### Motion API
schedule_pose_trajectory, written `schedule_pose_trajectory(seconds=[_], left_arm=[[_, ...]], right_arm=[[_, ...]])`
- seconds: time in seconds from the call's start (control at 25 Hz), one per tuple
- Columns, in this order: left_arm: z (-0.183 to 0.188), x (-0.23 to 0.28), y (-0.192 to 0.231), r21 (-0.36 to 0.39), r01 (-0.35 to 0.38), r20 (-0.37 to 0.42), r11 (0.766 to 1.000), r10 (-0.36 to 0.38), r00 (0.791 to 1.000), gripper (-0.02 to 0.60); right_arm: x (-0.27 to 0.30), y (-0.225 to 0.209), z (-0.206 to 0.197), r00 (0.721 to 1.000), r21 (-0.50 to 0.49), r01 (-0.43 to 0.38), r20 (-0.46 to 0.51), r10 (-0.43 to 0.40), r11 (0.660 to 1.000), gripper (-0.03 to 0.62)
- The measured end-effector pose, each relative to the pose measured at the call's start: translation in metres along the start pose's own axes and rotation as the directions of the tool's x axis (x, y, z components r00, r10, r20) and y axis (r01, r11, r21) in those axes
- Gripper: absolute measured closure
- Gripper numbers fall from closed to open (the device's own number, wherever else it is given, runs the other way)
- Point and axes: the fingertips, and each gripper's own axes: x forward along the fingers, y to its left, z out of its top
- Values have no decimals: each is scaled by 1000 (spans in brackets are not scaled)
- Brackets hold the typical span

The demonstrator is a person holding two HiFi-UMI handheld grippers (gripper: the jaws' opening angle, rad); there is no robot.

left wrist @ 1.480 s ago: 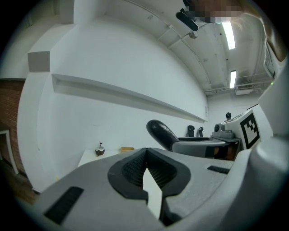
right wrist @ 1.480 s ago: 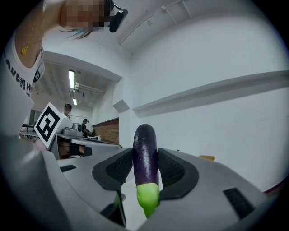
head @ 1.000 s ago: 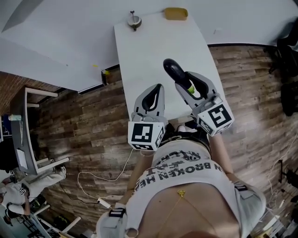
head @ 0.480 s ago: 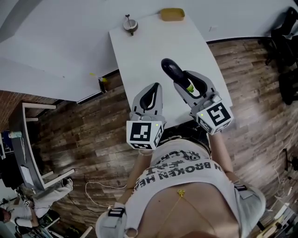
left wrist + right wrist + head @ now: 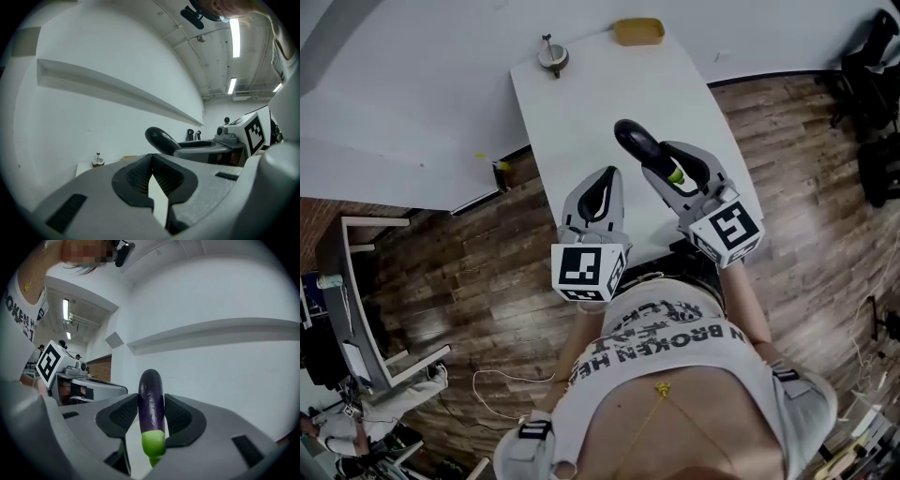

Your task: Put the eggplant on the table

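Observation:
A dark purple eggplant point(image 5: 636, 141) with a green stem end point(image 5: 152, 440) sticks out forward from my right gripper point(image 5: 664, 159), held above the near half of the white table point(image 5: 600, 84). In the right gripper view the black pads point(image 5: 123, 413) press both sides of the eggplant point(image 5: 151, 394), so this gripper point(image 5: 151, 401) is shut on it. My left gripper point(image 5: 612, 176) hovers beside it on the left, its jaws together at the tips and holding nothing point(image 5: 151, 158). The left gripper view catches the eggplant point(image 5: 161, 139) off to the right.
At the table's far end lie a yellow dish point(image 5: 638, 31) and a small round object with a stalk point(image 5: 551, 56). White wall panels run along the left. Wooden floor point(image 5: 806, 187) surrounds the table, with a cable point(image 5: 502, 366) and a desk frame point(image 5: 356, 281) at the left.
Both grippers have moved a little further out over the table, side by side. The eggplant stays held in the right gripper; the left jaws stay together.

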Motion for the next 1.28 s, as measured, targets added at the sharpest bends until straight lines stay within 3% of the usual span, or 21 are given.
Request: schedule_pose_trajectory(seconds=[0.68,1.28], left_arm=[[4,26,-13,-24,-126,-13,992,126,992,575],[-2,21,-26,-36,-166,-23,985,166,986,575]], right_arm=[[-5,-33,-6,991,-23,-128,-42,127,992,419],[-19,-36,-14,987,-25,-153,-57,151,988,419]])
